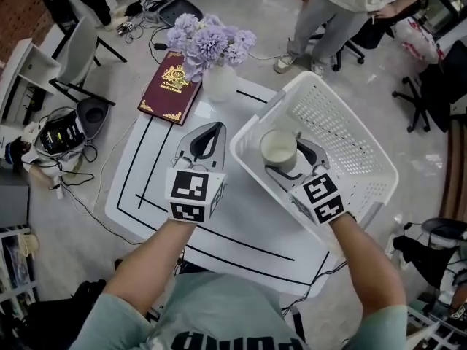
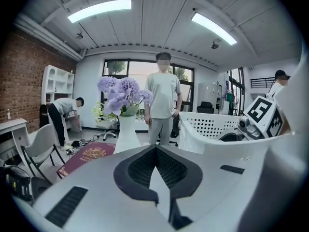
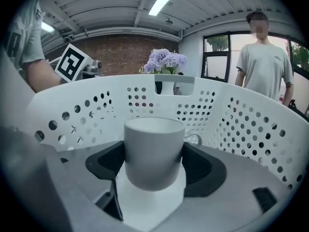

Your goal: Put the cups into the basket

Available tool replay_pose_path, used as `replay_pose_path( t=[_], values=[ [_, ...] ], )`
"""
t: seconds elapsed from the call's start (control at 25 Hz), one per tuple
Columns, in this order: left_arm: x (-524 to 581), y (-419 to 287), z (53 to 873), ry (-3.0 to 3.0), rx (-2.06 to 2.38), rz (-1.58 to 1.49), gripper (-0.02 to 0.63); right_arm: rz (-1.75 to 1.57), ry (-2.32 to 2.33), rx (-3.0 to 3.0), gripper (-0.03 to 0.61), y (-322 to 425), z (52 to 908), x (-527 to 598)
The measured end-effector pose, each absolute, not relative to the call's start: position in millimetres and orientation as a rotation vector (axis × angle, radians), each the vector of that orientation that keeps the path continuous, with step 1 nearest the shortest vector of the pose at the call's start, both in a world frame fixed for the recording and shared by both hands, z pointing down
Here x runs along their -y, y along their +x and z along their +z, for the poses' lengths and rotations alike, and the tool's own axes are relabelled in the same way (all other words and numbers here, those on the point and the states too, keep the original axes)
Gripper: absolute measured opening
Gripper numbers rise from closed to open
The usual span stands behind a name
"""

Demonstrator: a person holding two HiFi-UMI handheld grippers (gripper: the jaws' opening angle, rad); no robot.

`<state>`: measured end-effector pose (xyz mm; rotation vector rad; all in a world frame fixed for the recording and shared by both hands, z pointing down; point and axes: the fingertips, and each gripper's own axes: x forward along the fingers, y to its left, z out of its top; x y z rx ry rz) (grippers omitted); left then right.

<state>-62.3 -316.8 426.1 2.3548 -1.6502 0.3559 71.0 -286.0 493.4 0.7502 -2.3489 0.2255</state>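
Note:
A white cup (image 1: 278,149) sits upright between the jaws of my right gripper (image 1: 289,156), which is shut on it inside the white perforated basket (image 1: 343,126). In the right gripper view the cup (image 3: 154,151) fills the middle, with the basket wall (image 3: 241,122) curving round behind it. I cannot tell whether the cup touches the basket floor. My left gripper (image 1: 213,128) hovers over the white table (image 1: 146,188) just left of the basket, shut with nothing in it. In the left gripper view its tips (image 2: 155,148) meet.
A maroon book (image 1: 171,87) and a white vase of purple flowers (image 1: 214,52) stand at the table's far side. A person (image 1: 343,6) stands beyond the basket. Chairs (image 1: 76,57) and cables lie on the floor to the left.

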Motion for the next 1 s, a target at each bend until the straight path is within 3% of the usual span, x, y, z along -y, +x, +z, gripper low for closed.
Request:
replay_pose_path(
  t=[1.0],
  values=[
    [302.3, -62.0, 436.8, 2.366, 1.6, 0.356, 0.003, 0.257, 0.739, 2.184, 0.373, 82.3, 547.0, 286.0]
  ],
)
